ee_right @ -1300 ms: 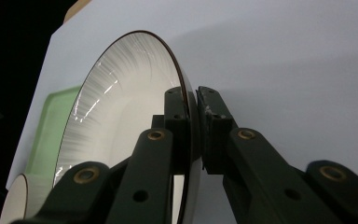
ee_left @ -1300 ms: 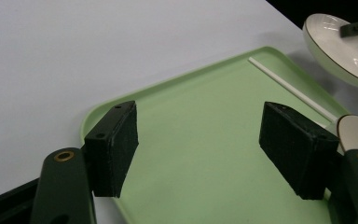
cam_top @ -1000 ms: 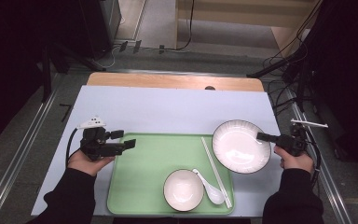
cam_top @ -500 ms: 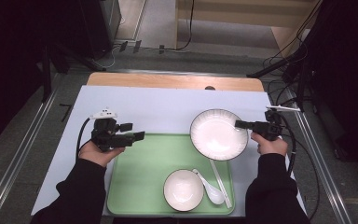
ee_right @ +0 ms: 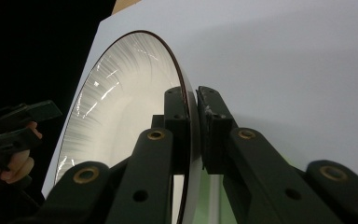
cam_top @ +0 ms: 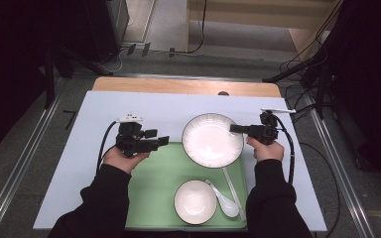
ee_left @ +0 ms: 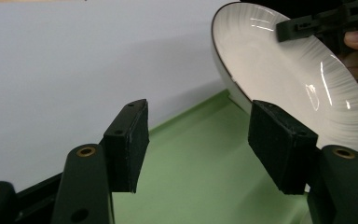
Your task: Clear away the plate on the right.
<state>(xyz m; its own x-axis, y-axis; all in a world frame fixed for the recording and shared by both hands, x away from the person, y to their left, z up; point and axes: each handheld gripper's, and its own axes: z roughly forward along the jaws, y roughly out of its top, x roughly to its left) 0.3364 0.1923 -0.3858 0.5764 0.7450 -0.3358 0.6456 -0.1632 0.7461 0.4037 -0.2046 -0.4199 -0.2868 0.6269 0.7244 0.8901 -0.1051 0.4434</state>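
Observation:
A large white plate [cam_top: 212, 140] with a dark rim hangs tilted over the far right corner of the green tray [cam_top: 154, 183]. My right gripper [cam_top: 232, 128] is shut on the plate's right rim, and in the right gripper view the rim [ee_right: 121, 107] sits pinched between the pads of my right gripper [ee_right: 192, 112]. My left gripper [cam_top: 162, 141] hovers at the tray's far left edge and points at the plate. Its jaws have just been closing but remain open, with nothing between them [ee_left: 198, 144]. The plate [ee_left: 279, 74] lies just beyond them.
On the tray's near part stand a small white bowl [cam_top: 195, 201], a white spoon [cam_top: 223, 198] and a pair of chopsticks [cam_top: 230, 186]. The tray rests on a pale table sheet [cam_top: 99, 114]. Dark floor and cables surround the table.
My right gripper has carried the plate leftward from the table's right side to above the tray's corner. My left gripper has moved right toward the plate, its jaws narrower.

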